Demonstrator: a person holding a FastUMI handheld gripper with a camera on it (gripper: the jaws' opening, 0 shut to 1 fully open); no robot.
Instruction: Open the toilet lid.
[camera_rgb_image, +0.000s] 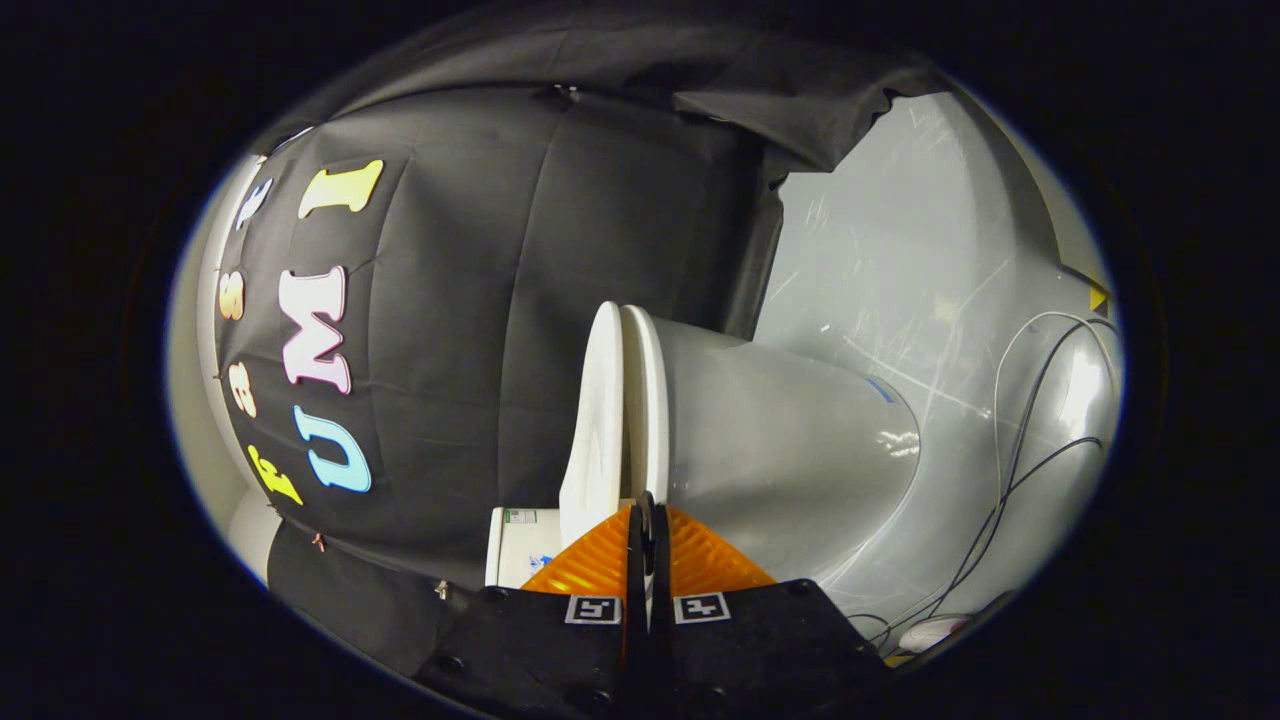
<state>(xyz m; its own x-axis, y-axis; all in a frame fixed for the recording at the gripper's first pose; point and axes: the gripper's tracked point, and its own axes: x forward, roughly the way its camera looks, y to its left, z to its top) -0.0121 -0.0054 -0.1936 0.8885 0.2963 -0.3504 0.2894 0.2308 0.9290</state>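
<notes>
while the claw (648, 512) sits with its two fingers pressed close together and nothing between them, the toilet lid (592, 420) shows just ahead of the tips. the whole view is tipped on its side. the white lid lies flat against the seat (645, 400), so the toilet (790, 440) looks closed. the fingertips are right by the edge where lid and seat meet, but i cannot tell if they touch it. the toilet bowl is grey-white and shiny. a white box (520, 545) sits beside the lid, near the fingers. beyond the toilet is the pale floor (900, 250), with thin cables (1010, 470) lying on it. black cloth (500, 300) hangs behind the toilet.
</notes>
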